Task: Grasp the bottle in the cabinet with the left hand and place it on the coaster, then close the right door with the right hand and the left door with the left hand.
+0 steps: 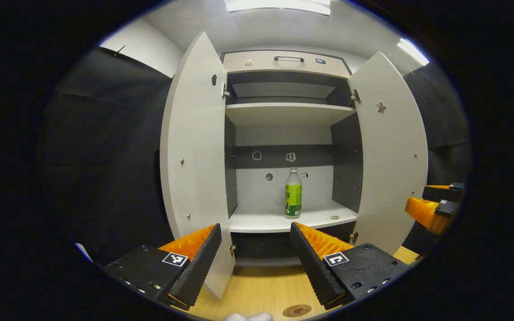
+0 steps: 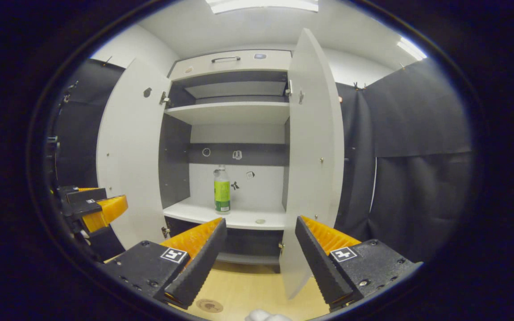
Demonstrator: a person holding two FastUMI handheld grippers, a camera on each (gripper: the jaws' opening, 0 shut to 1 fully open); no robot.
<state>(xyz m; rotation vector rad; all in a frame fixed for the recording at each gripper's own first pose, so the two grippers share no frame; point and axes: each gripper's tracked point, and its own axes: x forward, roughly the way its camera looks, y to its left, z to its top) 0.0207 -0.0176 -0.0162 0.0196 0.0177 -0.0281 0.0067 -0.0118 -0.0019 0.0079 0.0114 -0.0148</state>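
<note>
Upright green-labelled bottle [image 1: 293, 192] on cabinet shelf [image 1: 279, 221]

My right gripper [image 2: 257, 232] hangs with jaws wide apart, gripping nothing, above the wooden table [image 2: 248, 285]. Ahead, the cabinet [image 2: 234, 111] stands with both doors swung out — left door [image 2: 127, 151], right door [image 2: 312, 151]. The bottle [image 2: 222, 189] stands upright on the lower shelf [image 2: 234, 217], apart from me. Coaster [image 2: 209, 306] lies near, on the table. The left gripper [image 2: 101, 209] shows far left.

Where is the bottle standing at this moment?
In the left gripper view, the bottle stands upright on the cabinet's lower shelf, between the two open doors.
</note>
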